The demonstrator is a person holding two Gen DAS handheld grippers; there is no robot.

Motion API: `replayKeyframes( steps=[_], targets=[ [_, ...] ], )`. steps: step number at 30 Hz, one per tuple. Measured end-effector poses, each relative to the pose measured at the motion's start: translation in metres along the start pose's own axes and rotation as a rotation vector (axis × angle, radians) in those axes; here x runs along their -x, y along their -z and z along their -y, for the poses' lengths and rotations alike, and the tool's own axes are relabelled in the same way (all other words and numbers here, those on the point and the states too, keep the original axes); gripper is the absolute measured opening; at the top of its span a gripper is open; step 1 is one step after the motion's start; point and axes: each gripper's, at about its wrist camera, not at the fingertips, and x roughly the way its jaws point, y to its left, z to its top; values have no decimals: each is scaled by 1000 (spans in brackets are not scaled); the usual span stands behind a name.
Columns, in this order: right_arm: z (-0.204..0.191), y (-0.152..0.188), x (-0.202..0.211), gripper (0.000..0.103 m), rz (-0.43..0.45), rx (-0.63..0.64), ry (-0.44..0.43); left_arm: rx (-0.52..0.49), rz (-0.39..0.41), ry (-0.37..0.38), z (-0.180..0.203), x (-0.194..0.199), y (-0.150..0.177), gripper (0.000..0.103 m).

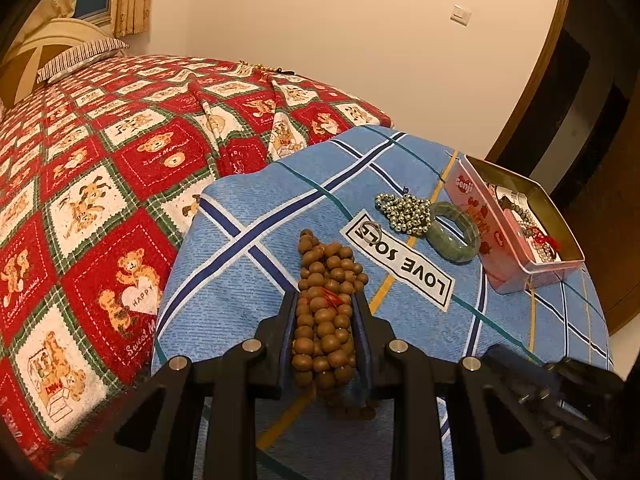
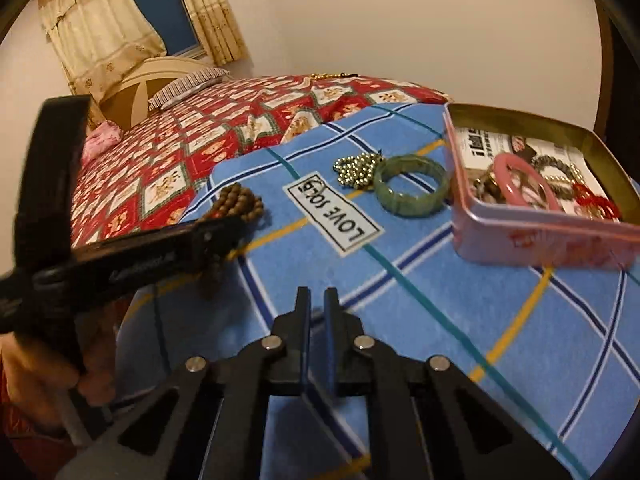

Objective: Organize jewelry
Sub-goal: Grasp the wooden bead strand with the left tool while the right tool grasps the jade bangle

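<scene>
My left gripper (image 1: 325,300) is shut on a bundle of brown wooden beads (image 1: 326,304); the strand hangs between and below its fingers above the blue checked cloth (image 1: 240,272). The same beads (image 2: 236,200) show in the right wrist view behind the left gripper (image 2: 224,236). My right gripper (image 2: 317,294) is shut with nothing between its blue pads, hovering over the cloth (image 2: 440,320). A green jade bangle (image 1: 454,232) (image 2: 412,186), a heap of silver beads (image 1: 404,212) (image 2: 358,170) and a thin ring (image 1: 370,229) lie on the cloth. The pink tin (image 1: 484,216) (image 2: 520,236) holds a pink bangle (image 2: 524,184) and other jewelry.
The cloth covers a raised surface beside a bed with a red teddy-bear quilt (image 1: 100,184) (image 2: 168,160). A "LOVE SOLE" label (image 1: 400,260) (image 2: 334,212) is printed on the cloth. A gold chain (image 1: 256,67) lies at the quilt's far edge. A hand (image 2: 44,376) holds the left gripper.
</scene>
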Motion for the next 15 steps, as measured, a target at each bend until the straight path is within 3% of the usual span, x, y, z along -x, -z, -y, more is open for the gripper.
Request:
replayKeyframes(
  steps=[5,9,10,12,15],
  targets=[
    [2,-13,6,12,93,13,98,-1,0,-7,1,0,0,26],
    [8,-29,-15,21,73,-24,75,-8,-2,-10,3,0,1,26],
    [13,-33,-23,32,50,-51,65,-8,-2,-10,3,0,1,26],
    [25,-35,-33,41,9,-120,81,-6,-3,-4,2,0,1,26],
    [47,-32,-23,41,39,-214,109,-2,-5,7,2,-1,1,26]
  ],
)
